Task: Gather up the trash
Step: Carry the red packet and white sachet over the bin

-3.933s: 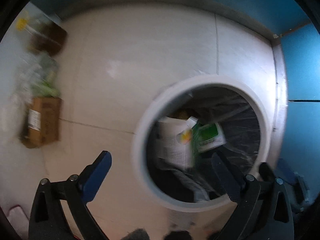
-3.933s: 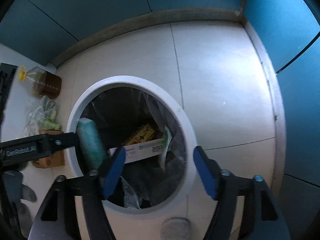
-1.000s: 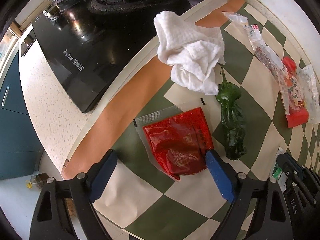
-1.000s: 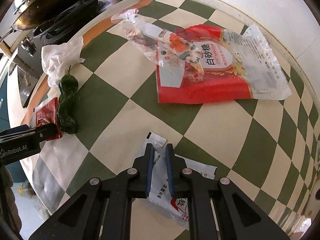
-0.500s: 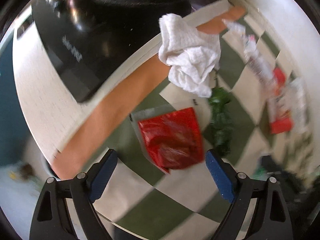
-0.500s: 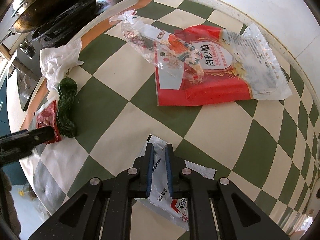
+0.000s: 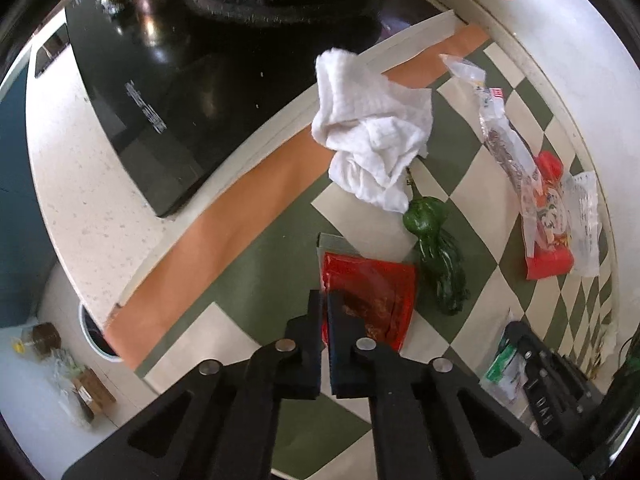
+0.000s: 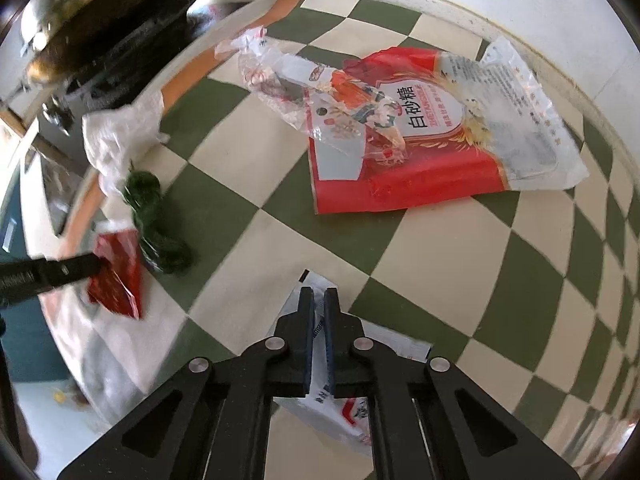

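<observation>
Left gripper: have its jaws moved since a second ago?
Yes. The left gripper has just closed its jaws onto the left edge of the red packet, which lies beside the green pepper.

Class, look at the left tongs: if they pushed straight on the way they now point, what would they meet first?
Probably nothing new: the left tongs are already shut on the red packet's edge, with the checked cloth right beneath it.
</observation>
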`<act>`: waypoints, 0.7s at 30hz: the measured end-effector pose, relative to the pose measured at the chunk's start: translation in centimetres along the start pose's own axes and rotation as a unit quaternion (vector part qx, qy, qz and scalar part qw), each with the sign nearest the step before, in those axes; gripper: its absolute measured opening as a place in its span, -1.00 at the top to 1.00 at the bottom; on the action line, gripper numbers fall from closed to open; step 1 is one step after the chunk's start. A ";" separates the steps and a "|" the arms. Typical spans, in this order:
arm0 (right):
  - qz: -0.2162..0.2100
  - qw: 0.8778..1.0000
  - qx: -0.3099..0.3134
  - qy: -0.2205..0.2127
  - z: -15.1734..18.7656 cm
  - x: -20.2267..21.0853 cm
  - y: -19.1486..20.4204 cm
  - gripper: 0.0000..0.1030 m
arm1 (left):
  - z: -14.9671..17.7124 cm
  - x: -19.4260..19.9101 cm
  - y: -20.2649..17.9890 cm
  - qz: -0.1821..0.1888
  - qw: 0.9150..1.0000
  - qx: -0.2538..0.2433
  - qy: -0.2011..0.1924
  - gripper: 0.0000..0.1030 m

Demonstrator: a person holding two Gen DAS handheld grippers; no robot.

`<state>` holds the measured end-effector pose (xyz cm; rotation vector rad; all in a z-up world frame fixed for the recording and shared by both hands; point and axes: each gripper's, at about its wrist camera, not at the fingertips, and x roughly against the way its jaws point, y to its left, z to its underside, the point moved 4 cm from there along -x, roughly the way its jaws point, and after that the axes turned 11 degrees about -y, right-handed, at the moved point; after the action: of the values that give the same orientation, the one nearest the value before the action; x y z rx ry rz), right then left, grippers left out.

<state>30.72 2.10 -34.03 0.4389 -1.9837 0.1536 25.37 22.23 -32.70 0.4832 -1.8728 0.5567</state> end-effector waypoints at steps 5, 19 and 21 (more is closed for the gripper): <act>-0.027 0.999 -0.003 -0.031 -1.1 2.4 0.8 0.97 | 0.3 2.9 0.3 -0.010 0.999 -0.010 -0.030 1.00; -0.121 0.985 0.079 -0.095 -2.9 9.4 13.8 0.98 | 1.7 12.8 13.2 -0.045 0.990 0.068 -0.116 1.00; -0.146 0.980 0.099 -0.088 -1.7 9.4 18.3 0.98 | 3.0 13.7 16.9 -0.057 0.987 0.087 -0.120 1.00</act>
<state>21.71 17.26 -23.29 0.8930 -2.0590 0.1299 8.80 33.17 -23.40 0.7972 -2.0177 0.6086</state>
